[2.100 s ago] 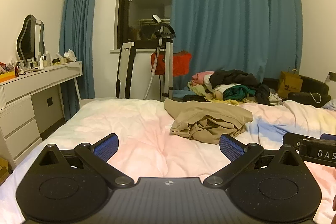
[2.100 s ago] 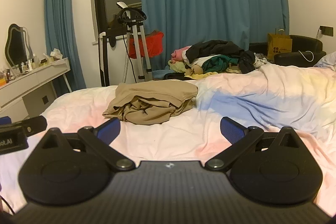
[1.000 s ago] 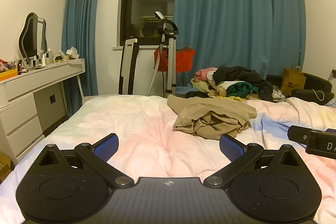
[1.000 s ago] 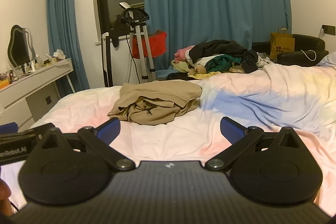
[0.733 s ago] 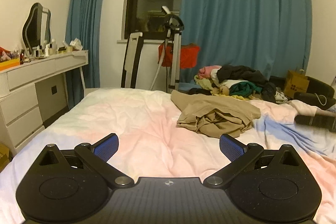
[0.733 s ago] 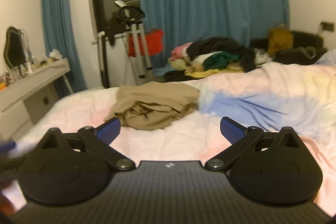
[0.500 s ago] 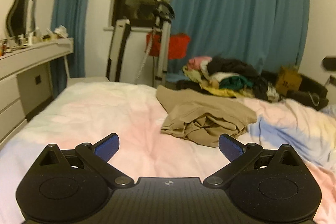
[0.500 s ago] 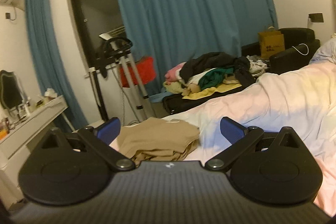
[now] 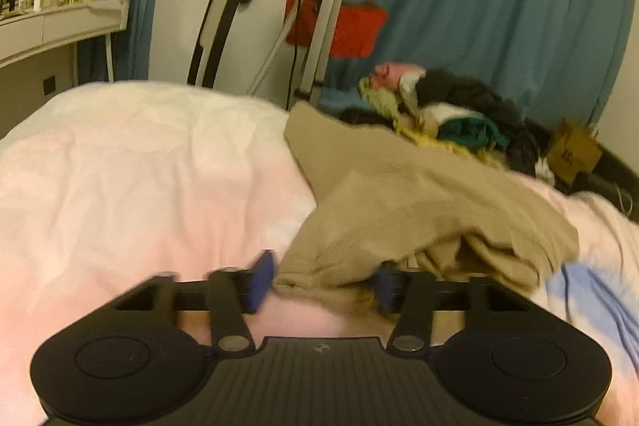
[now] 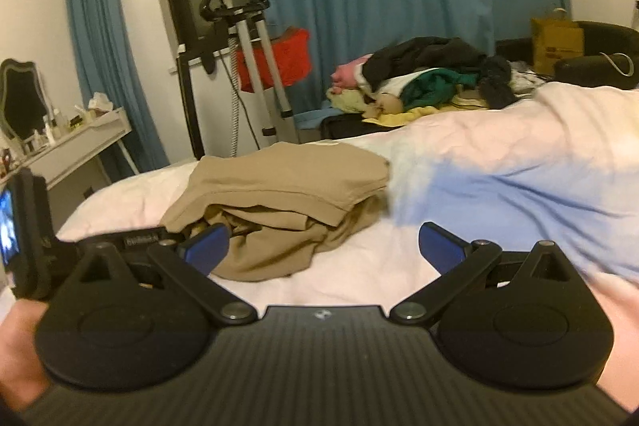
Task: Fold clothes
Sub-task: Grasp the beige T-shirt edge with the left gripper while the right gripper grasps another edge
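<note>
A crumpled tan garment [image 9: 419, 210] lies on the pastel bedspread [image 9: 139, 178]. My left gripper [image 9: 323, 284] is down at the garment's near edge. Its blue pads [image 9: 261, 278] are drawn partly together, with the bunched tan hem between them and a gap still showing. The picture is blurred there. In the right wrist view the same tan garment [image 10: 279, 194] lies just ahead and to the left. My right gripper [image 10: 321, 246] hovers wide open over the bedspread [image 10: 499, 162], its left pad [image 10: 205, 242] close to the cloth, holding nothing. The left gripper's body [image 10: 28, 234] shows at the left edge.
A heap of mixed clothes [image 10: 431, 74] sits beyond the far side of the bed. A garment steamer stand [image 10: 247, 46] and a red item are by the blue curtains. A white dressing table [image 10: 80, 138] is on the left and a paper bag [image 10: 555, 42] at the right. A hand [image 10: 16, 346] holds the right gripper.
My left gripper has moved forward and down to the tan garment, and its fingers have narrowed around the near hem. The right gripper has come closer to the garment, still wide open.
</note>
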Demonstrator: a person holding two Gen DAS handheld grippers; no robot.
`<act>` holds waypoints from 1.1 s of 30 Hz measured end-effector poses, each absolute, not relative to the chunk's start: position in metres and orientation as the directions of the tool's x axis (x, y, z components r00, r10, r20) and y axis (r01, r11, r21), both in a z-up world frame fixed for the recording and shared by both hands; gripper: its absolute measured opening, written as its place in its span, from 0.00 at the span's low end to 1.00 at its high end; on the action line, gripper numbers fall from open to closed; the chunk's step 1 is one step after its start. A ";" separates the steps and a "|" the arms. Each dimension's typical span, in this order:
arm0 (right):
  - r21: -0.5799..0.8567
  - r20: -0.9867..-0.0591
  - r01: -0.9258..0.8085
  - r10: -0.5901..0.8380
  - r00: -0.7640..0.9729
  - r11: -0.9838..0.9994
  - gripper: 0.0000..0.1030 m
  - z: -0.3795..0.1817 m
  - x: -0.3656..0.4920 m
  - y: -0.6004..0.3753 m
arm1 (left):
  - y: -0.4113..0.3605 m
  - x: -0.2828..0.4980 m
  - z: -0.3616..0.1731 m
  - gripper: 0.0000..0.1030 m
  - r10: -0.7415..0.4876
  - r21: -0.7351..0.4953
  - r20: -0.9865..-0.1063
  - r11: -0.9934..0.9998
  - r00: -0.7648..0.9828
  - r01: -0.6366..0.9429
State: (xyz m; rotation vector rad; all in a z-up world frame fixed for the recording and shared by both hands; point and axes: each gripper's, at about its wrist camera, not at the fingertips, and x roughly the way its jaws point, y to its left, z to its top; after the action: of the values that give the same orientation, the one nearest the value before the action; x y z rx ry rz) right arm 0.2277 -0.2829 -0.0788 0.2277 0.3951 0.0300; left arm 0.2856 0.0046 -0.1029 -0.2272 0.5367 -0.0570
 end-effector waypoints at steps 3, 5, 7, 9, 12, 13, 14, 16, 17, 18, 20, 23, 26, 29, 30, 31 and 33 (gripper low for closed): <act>0.184 -0.370 -0.004 0.073 0.926 0.983 1.00 -0.093 0.244 -0.272 | 0.014 0.282 -0.097 0.17 -0.133 -0.259 -0.421 0.966 0.897 0.021; 0.177 -0.356 -0.022 0.085 0.931 0.984 1.00 -0.097 0.250 -0.268 | 0.017 0.265 -0.084 0.15 -0.161 -0.252 -0.366 0.965 0.917 0.069; 0.168 -0.331 -0.039 0.094 0.939 0.985 1.00 -0.096 0.252 -0.264 | 0.019 0.240 -0.069 0.13 -0.188 -0.225 -0.309 0.967 0.932 0.120; 0.141 -0.301 -0.047 0.088 0.950 0.989 1.00 -0.093 0.250 -0.261 | 0.020 0.213 -0.055 0.13 -0.202 -0.202 -0.271 0.968 0.941 0.150; 0.094 -0.258 -0.077 0.099 0.961 0.993 1.00 -0.083 0.234 -0.251 | 0.022 0.168 -0.036 0.12 -0.225 -0.185 -0.229 0.965 0.947 0.184; 0.078 -0.244 -0.086 0.103 0.964 0.993 1.00 -0.080 0.229 -0.247 | 0.024 0.153 -0.031 0.12 -0.230 -0.192 -0.219 0.963 0.948 0.190; 0.061 -0.230 -0.096 0.108 0.967 0.994 1.00 -0.076 0.224 -0.244 | 0.026 0.139 -0.026 0.11 -0.236 -0.199 -0.209 0.960 0.949 0.195; 0.030 -0.210 -0.117 0.120 0.970 0.993 1.00 -0.068 0.209 -0.235 | 0.031 0.111 -0.016 0.11 -0.245 -0.214 -0.189 0.955 0.951 0.204; 0.028 -0.214 -0.130 0.133 0.968 0.991 1.00 -0.065 0.201 -0.231 | 0.033 0.099 -0.012 0.11 -0.249 -0.221 -0.180 0.953 0.952 0.207; 0.025 -0.217 -0.143 0.145 0.965 0.989 1.00 -0.061 0.193 -0.226 | 0.036 0.087 -0.008 0.11 -0.251 -0.225 -0.171 0.951 0.953 0.211; 0.019 -0.221 -0.163 0.163 0.962 0.986 1.00 -0.055 0.178 -0.217 | 0.041 0.064 -0.001 0.11 -0.256 -0.239 -0.165 0.947 0.953 0.213; 0.020 -0.217 -0.186 0.186 0.958 0.982 1.00 -0.044 0.159 -0.207 | 0.050 0.039 0.002 0.11 -0.268 -0.275 -0.190 0.938 0.945 0.210; 0.051 -0.209 -0.197 0.203 0.957 0.979 1.00 -0.032 0.146 -0.200 | 0.062 0.023 -0.006 0.11 -0.272 -0.317 -0.242 0.929 0.931 0.189; 0.029 -0.257 -0.227 0.227 0.939 0.973 1.00 -0.032 0.151 -0.187 | 0.073 0.018 -0.016 0.11 -0.273 -0.346 -0.290 0.924 0.917 0.165; 0.012 -0.284 -0.243 0.237 0.929 0.970 1.00 -0.035 0.156 -0.182 | 0.075 0.018 -0.018 0.11 -0.281 -0.356 -0.298 0.919 0.912 0.167; -0.004 -0.311 -0.260 0.246 0.918 0.966 1.00 -0.037 0.161 -0.176 | 0.076 0.018 -0.020 0.11 -0.286 -0.359 -0.304 0.918 0.909 0.169; -0.032 -0.342 -0.290 0.262 0.902 0.956 1.00 -0.044 0.171 -0.166 | 0.076 0.021 -0.022 0.12 -0.283 -0.347 -0.314 0.923 0.906 0.168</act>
State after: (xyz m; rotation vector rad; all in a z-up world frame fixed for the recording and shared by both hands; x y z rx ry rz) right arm 0.1708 -0.1659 -0.0443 -0.0826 0.3418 0.2858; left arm 0.0213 0.0763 -0.0221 -0.3204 0.3683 -0.2368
